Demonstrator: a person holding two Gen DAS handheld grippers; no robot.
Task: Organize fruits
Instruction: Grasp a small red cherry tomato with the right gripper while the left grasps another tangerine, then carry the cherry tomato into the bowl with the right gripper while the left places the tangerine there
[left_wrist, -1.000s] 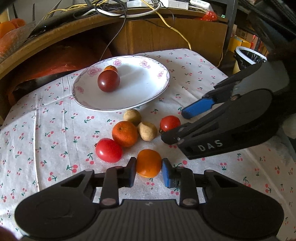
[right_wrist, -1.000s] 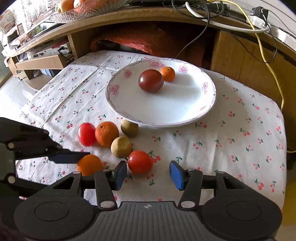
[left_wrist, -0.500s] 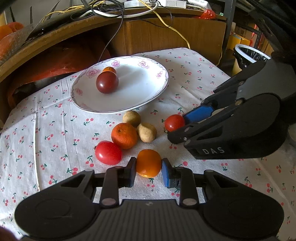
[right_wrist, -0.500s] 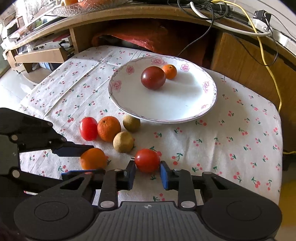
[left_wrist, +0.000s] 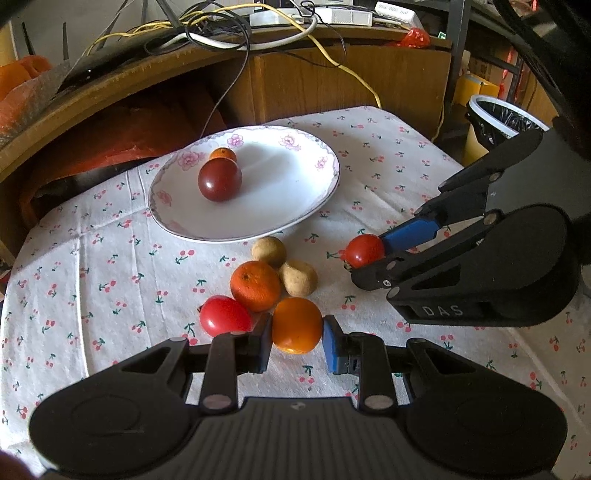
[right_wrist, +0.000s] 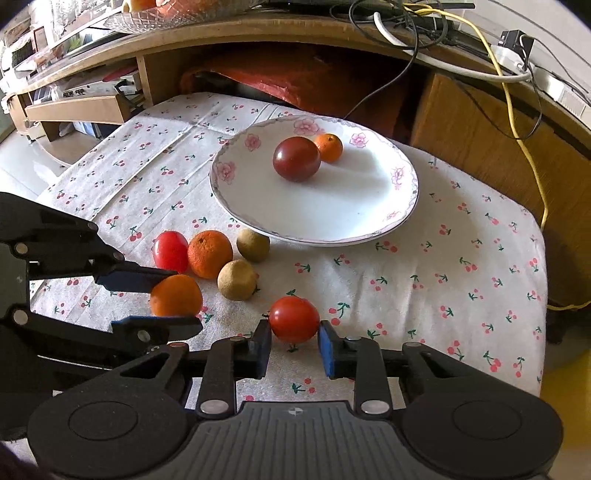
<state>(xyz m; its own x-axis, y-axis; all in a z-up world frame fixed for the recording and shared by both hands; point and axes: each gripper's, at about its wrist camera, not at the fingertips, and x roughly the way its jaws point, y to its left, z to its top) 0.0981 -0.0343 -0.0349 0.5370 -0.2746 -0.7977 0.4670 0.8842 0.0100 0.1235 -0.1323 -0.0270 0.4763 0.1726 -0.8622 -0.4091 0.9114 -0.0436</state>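
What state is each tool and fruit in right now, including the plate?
Left tool: shut on orange fruit.
Right tool: shut on red tomato.
Plate: holds dark tomato and small orange.
Oval red tomato, mandarin, two brown fruits: loose on the cloth.

Glossy white plate (right_wrist: 402, 206) on matt cherry-print cloth (right_wrist: 443, 280); wooden shelf (left_wrist: 332, 70).

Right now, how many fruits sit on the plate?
2: a dark red tomato near the plate's middle and a small orange touching it behind. None looks hidden.
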